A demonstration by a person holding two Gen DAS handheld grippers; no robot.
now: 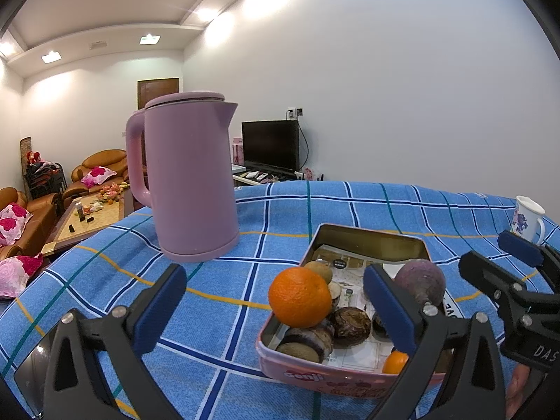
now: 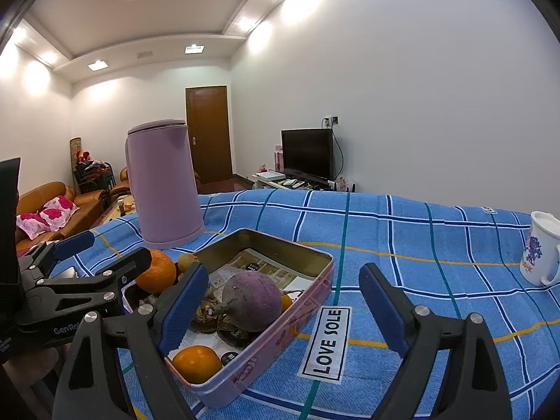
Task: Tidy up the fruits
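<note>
Left gripper (image 1: pixel 274 309): my jaws stand wide open, holding nothing, low centre of the left view.
Right gripper (image 2: pixel 283 301): I see it equally wide, empty, straddling the tin's right wall.
Pink rectangular metal tin (image 1: pixel 350 383): lower right of the left view, on the blue checked cloth (image 1: pixel 245 290) over the bench.
Large round orange (image 1: pixel 300 296): perched on dark fruit at the tin's left edge; I judge it firm, light, liable to roll, so I'd grip across its middle.
Dull purple round fruit (image 2: pixel 252 300): mid-tin, matte.
Lilac plastic kettle (image 1: pixel 190 178): behind, upper left.

White walls, lit ceiling, brown door (image 2: pixel 208 133), orange sofas (image 1: pixel 101 168), dark television (image 2: pixel 307 154).
</note>
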